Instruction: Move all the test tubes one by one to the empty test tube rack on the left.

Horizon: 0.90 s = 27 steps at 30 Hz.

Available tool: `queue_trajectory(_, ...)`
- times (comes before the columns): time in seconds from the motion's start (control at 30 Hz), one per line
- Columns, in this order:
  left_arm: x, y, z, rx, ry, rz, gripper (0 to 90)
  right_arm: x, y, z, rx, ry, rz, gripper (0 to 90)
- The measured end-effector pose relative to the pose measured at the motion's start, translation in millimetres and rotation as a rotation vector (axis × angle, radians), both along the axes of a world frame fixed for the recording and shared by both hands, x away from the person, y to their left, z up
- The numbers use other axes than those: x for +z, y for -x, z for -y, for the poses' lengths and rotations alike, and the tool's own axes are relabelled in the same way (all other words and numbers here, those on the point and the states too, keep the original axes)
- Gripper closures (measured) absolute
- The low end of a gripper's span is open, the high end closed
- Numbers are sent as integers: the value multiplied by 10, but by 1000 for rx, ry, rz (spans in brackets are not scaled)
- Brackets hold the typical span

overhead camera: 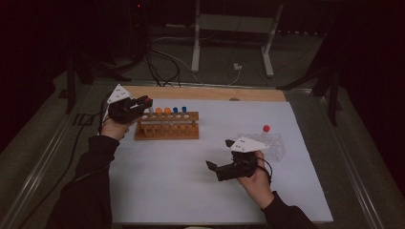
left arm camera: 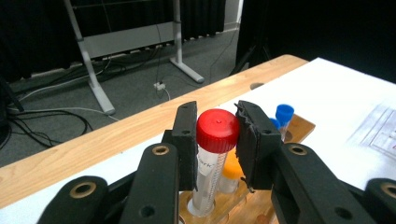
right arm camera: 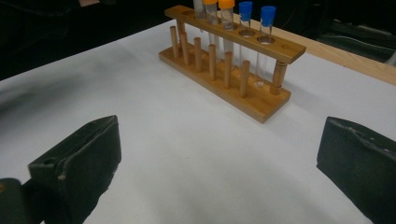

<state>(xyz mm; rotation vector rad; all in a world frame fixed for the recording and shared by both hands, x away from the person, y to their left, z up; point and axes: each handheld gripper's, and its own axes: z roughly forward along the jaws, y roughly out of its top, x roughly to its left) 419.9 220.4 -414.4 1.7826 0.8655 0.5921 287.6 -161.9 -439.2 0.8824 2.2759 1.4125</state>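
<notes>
At the upper left of the high view, the red-capped tube (left arm camera: 215,140) is pinched by its cap in the left tool (left arm camera: 217,135), upright with its lower end in the end hole of the wooden rack (overhead camera: 166,126), while the right tool (overhead camera: 220,157), lower right, is held spread.

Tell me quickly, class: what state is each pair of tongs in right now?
Left tongs: closed on the red-capped tube, its lower end in the wooden rack.
Right tongs: open, holding nothing, above the white sheet.
</notes>
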Motion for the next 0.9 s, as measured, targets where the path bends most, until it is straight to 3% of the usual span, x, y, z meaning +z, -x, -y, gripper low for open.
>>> queue_trajectory(0.47, -270, -32, 8, 18, -8, -56, 713, -6, 3, 7, 6, -3, -5, 0)
queue_trajectory(0.9, -338, -42, 14, 23, -24, -72, 711, -8, 1, 19, 5, -7, -9, 0)
